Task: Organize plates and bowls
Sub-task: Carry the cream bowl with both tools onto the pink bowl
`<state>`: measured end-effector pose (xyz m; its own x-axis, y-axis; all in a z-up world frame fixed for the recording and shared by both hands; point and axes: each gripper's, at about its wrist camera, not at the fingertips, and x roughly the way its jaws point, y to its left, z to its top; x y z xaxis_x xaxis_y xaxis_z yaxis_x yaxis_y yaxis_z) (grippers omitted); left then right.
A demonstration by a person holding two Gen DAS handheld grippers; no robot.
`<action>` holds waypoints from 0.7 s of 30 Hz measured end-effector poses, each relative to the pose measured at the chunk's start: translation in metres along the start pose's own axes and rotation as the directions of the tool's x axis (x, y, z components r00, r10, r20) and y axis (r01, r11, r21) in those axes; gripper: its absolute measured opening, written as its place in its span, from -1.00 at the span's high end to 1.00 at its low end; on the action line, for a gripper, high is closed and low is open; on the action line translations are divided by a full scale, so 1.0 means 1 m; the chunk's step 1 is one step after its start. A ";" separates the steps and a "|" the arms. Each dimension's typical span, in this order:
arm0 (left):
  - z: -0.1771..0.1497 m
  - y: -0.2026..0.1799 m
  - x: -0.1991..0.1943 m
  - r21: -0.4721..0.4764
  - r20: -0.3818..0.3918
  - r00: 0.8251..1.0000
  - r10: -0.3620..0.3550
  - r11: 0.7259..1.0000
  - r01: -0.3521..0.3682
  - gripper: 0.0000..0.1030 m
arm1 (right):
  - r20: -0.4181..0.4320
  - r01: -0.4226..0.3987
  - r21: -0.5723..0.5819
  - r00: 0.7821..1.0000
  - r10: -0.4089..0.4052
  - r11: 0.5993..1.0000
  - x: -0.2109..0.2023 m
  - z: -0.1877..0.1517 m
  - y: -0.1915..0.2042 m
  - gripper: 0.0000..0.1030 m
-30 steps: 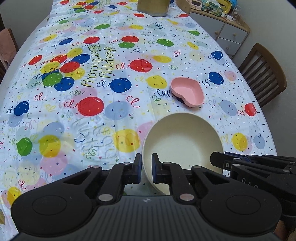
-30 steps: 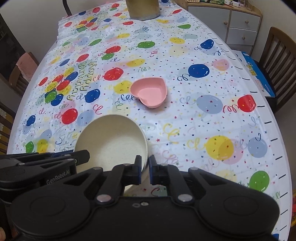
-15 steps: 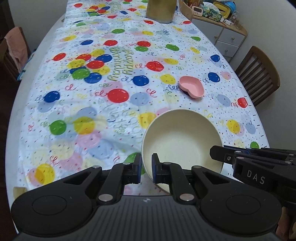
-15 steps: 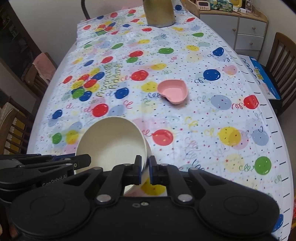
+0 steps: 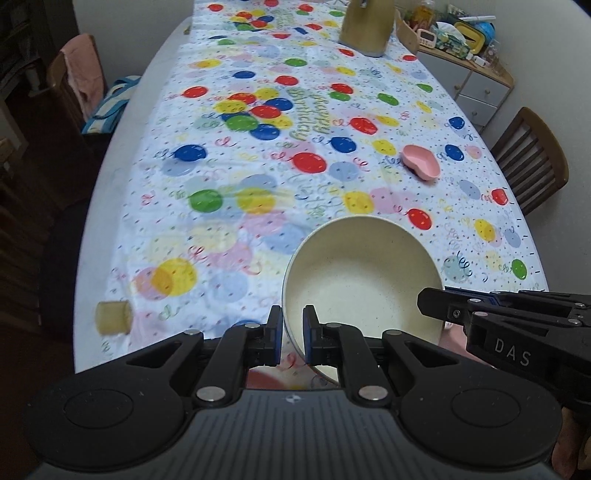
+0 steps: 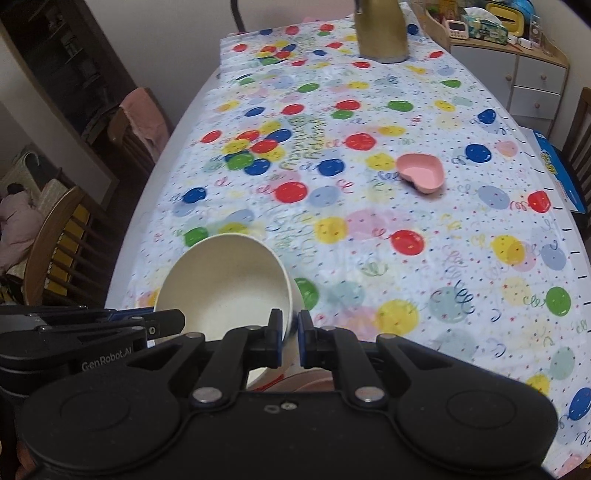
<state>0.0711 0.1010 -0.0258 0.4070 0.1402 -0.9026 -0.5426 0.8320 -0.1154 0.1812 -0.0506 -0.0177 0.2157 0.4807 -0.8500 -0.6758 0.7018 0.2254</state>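
Both the left gripper (image 5: 292, 334) and the right gripper (image 6: 288, 338) are clamped on opposite rims of the cream bowl (image 5: 364, 273), held above the near end of the balloon tablecloth (image 5: 258, 177). A pink heart dish (image 6: 421, 171) sits on the cloth, well apart from the bowl

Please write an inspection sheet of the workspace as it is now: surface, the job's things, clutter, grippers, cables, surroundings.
Surface: long table under a balloon-print tablecloth.
Job's things: cream bowl held up at the near end, tilted, gripped at its rim from both sides; pink heart-shaped bowl sits alone on the cloth, farther along toward the right edge.
Clutter: gold container at the far end; small tan object at the near left edge, blurred.
Grippers: left hand-held gripper shut on the bowl rim; right hand-held gripper shut on the opposite rim.
Cables: nothing seen.
Surroundings: wooden chairs on both sides; drawer cabinet with small items on top; blue box by the table's right edge.
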 end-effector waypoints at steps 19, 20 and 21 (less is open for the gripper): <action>-0.066 0.064 -0.018 -0.076 -0.044 0.997 0.064 0.995 -0.067 0.79 | -0.075 -0.063 -0.090 0.996 0.056 0.994 0.012 -0.056 0.080 0.86; -0.069 0.066 -0.018 -0.077 -0.048 0.997 0.064 0.995 -0.067 0.79 | -0.081 -0.065 -0.093 0.995 0.057 0.994 0.014 -0.059 0.082 0.86; -0.070 0.067 -0.018 -0.076 -0.051 0.997 0.063 0.995 -0.067 0.79 | -0.087 -0.066 -0.094 0.995 0.058 0.993 0.015 -0.062 0.084 0.86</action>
<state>-0.0241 0.1164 -0.0467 0.3339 0.1649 -0.9281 -0.6227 0.7777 -0.0859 0.0841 -0.0170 -0.0412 0.1141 0.4732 -0.8735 -0.7521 0.6156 0.2352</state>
